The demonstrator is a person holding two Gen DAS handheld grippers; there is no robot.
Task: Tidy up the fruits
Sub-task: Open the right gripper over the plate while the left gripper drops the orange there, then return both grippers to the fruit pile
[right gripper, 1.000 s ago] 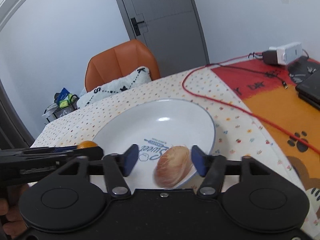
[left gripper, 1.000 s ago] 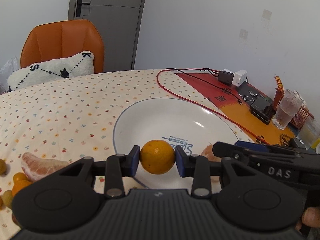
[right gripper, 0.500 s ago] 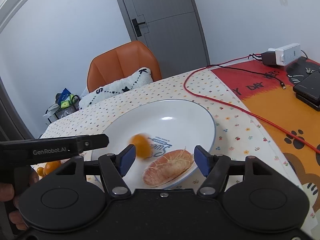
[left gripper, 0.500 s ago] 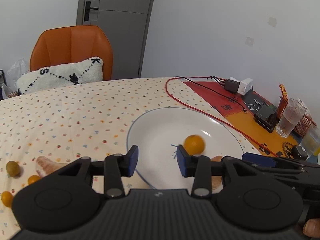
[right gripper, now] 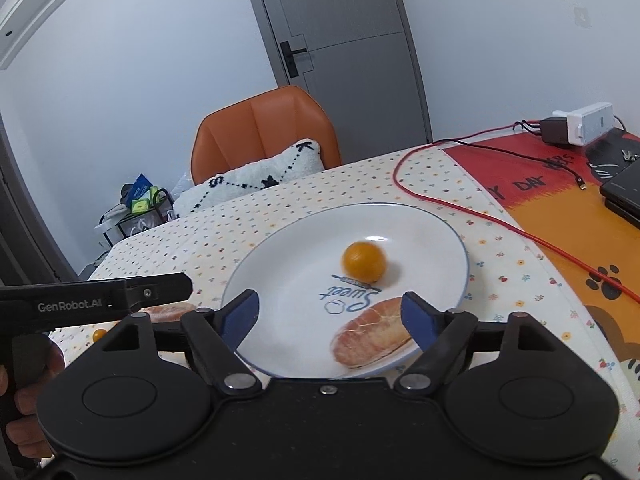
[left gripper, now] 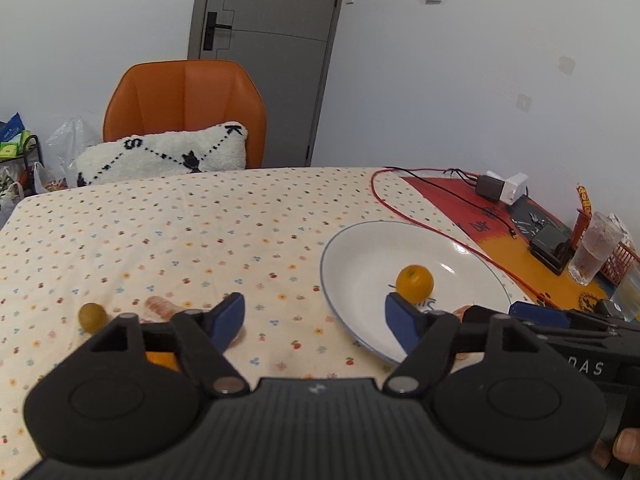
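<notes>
A white plate (left gripper: 360,256) (right gripper: 424,228) sits on the dotted tablecloth. On it lie a small orange (left gripper: 415,280) (right gripper: 364,262) and a peeled pomelo segment (right gripper: 370,334). My left gripper (left gripper: 316,322) is open and empty, above the cloth left of the plate. My right gripper (right gripper: 332,316) is open and empty over the plate's near rim, with the segment by its right finger. On the cloth at left lie a green-yellow fruit (left gripper: 92,316), another pomelo segment (left gripper: 162,307) and a small orange (left gripper: 160,360) partly hidden behind my left finger.
A red cable (left gripper: 404,212) (right gripper: 460,208) curves past the plate's far side. A glass (left gripper: 592,248), chargers (left gripper: 502,188) and a dark box (left gripper: 550,242) stand on the orange mat at right. An orange chair (left gripper: 184,108) with a white cushion stands behind the table.
My left gripper let go of the orange, which rolled onto the plate, then opened wide and drew back to the left. My right gripper released the pomelo segment onto the plate and opened wider.
</notes>
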